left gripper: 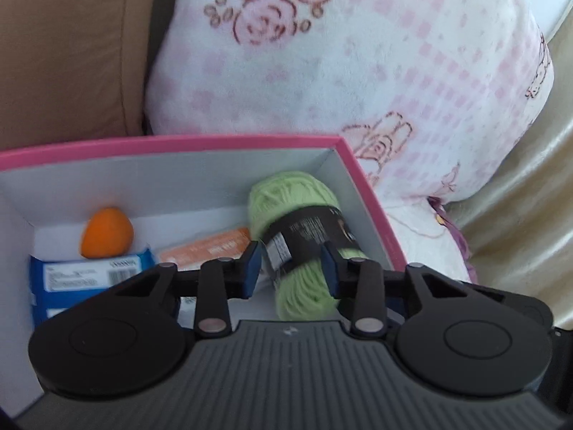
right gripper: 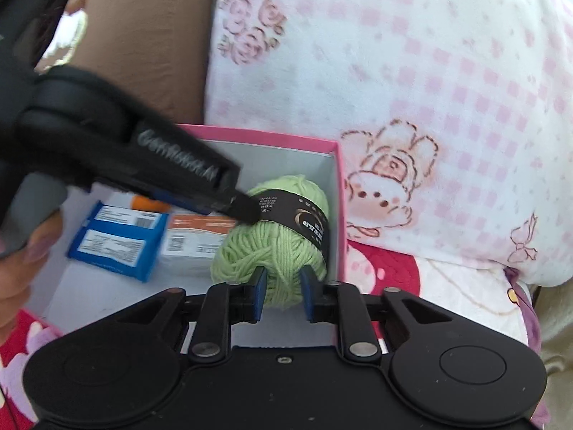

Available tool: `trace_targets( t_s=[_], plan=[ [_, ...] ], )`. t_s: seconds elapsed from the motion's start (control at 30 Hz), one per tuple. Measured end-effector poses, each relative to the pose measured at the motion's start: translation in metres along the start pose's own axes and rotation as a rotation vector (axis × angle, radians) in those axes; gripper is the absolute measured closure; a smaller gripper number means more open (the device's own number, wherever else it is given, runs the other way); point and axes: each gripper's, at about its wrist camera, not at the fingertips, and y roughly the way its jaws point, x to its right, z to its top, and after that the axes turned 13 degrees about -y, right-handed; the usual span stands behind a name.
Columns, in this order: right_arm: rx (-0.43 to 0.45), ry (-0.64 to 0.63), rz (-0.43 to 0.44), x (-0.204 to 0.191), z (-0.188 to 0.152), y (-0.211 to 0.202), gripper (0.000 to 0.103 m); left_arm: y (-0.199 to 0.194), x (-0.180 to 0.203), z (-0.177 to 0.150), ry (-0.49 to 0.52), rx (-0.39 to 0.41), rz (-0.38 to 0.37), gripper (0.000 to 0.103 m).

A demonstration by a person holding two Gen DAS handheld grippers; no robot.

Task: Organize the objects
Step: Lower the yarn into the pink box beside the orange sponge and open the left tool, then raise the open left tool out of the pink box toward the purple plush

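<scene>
Both our grippers grip the yarn inside the pink box.

Our left gripper (left gripper: 290, 263) pinches the yarn (left gripper: 302, 236) at its dark band, and our right gripper (right gripper: 284, 288) is clamped narrow on its near end. Pulling the two apart could, we judge, tug strands loose or slip the band off; a hard lift might drag the light box (left gripper: 172, 143) along. The box also holds an orange ball (left gripper: 106, 233), a blue packet (left gripper: 86, 276) and an orange-white carton (left gripper: 211, 247).

Floral pink-white blanket (left gripper: 376, 71) (plush), brown cushion (left gripper: 71, 46).
</scene>
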Motion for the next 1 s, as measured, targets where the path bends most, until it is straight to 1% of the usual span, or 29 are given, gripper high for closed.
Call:
trace_targets(
  t_s=[0.03,0.07,0.1,0.2,0.3,0.33,0.37,0.4,0.43,0.5,0.57,0.67,0.73,0.83,0.9,0.93,1.0],
  plan=[
    [0.001,-0.005,0.0,0.0,0.0,-0.001,0.083,0.003,0.0,0.0,-0.009,-0.014,-0.017,0.075],
    [-0.002,-0.007,-0.004,0.0,0.001,-0.002,0.083,0.006,0.001,-0.001,-0.005,-0.019,-0.013,0.077],
    [-0.005,-0.006,-0.005,0.002,0.004,0.003,0.083,0.009,0.003,-0.002,0.006,-0.019,0.005,0.077],
    [-0.001,0.014,0.009,-0.001,0.001,-0.005,0.083,0.018,0.007,-0.002,0.009,-0.014,0.029,0.077],
    [0.016,0.023,0.013,-0.003,-0.002,-0.008,0.082,0.032,0.012,-0.003,0.015,-0.052,0.068,0.077],
    [0.022,0.018,0.013,-0.004,-0.002,-0.007,0.08,0.036,0.014,-0.004,0.027,-0.073,0.092,0.077],
    [0.016,0.006,0.011,-0.005,-0.001,-0.004,0.08,0.037,0.014,-0.004,0.03,-0.081,0.108,0.077],
    [0.0,-0.007,0.003,-0.006,0.0,0.002,0.08,0.036,0.014,-0.004,0.023,-0.078,0.104,0.077],
    [-0.01,-0.015,-0.008,-0.005,0.001,0.005,0.081,0.034,0.012,-0.004,0.013,-0.071,0.093,0.077],
    [-0.002,-0.018,-0.002,-0.003,0.002,0.006,0.08,0.031,0.008,-0.004,-0.001,-0.063,0.08,0.077],
    [-0.01,-0.004,-0.003,-0.002,0.003,0.007,0.081,0.028,0.006,-0.005,0.0,-0.064,0.083,0.077],
    [-0.006,0.027,-0.003,-0.001,0.002,0.0,0.079,0.019,0.005,-0.008,0.005,-0.051,0.079,0.077],
    [-0.007,0.044,0.01,0.0,-0.001,-0.006,0.077,0.011,0.003,-0.011,0.012,-0.04,0.056,0.077],
    [-0.034,0.042,0.016,0.002,-0.002,-0.01,0.077,-0.004,0.002,-0.011,0.048,-0.014,0.071,0.077],
    [-0.039,0.058,0.013,0.004,0.0,-0.012,0.077,-0.019,0.001,-0.011,0.048,-0.006,0.07,0.077],
    [-0.039,0.079,0.027,-0.002,0.002,-0.003,0.076,-0.024,0.001,-0.011,0.048,-0.008,0.065,0.077],
    [-0.039,0.123,0.06,0.001,0.004,-0.012,0.076,-0.035,0.004,-0.013,0.05,-0.014,0.07,0.077]
  ],
)
